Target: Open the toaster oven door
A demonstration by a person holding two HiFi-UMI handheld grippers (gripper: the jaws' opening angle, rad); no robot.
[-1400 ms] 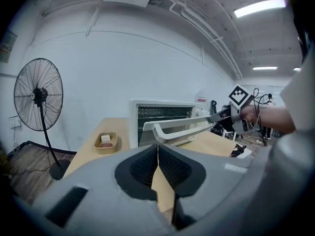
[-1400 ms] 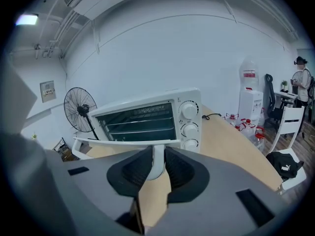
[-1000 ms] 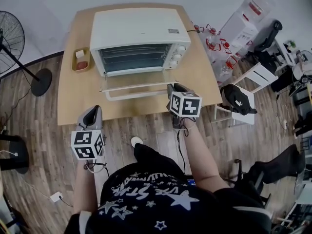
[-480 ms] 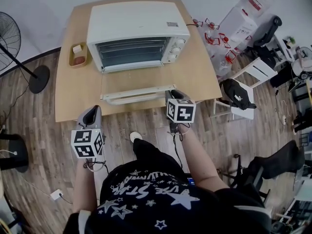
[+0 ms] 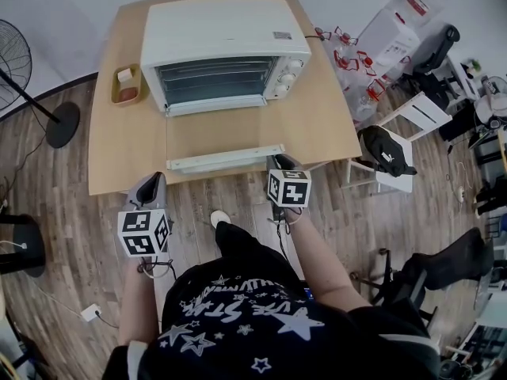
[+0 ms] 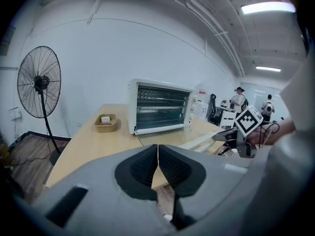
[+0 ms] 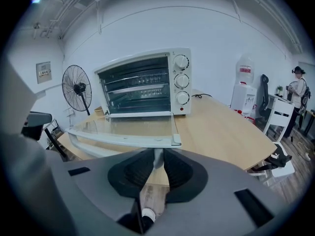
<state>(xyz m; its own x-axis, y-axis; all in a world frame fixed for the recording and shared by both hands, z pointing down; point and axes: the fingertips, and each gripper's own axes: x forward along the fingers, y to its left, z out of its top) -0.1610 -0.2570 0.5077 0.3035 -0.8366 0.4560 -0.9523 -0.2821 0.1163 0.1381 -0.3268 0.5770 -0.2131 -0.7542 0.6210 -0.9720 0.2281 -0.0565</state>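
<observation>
The white toaster oven (image 5: 222, 34) stands at the back of the wooden table (image 5: 321, 125). Its glass door (image 5: 222, 137) lies folded down flat toward me, and the racks inside show. My right gripper (image 5: 275, 163) is at the right end of the door handle (image 5: 226, 159), shut on it. In the right gripper view a white piece of the handle (image 7: 157, 157) sits pinched between the pads, with the glass door (image 7: 128, 127) stretching to the oven (image 7: 142, 82). My left gripper (image 5: 150, 182) hangs off the table's front left, shut and holding nothing (image 6: 158, 156).
A small wooden tray (image 5: 127, 85) sits left of the oven. A standing fan (image 5: 24, 62) is at the far left on the floor. White chairs with a black bag (image 5: 388, 161) and a water dispenser (image 5: 396, 30) stand to the right. My foot (image 5: 219, 218) is under the table edge.
The oven door has swung further down to lie flat, and my right gripper moved with the handle toward me. The left gripper has stayed put.
</observation>
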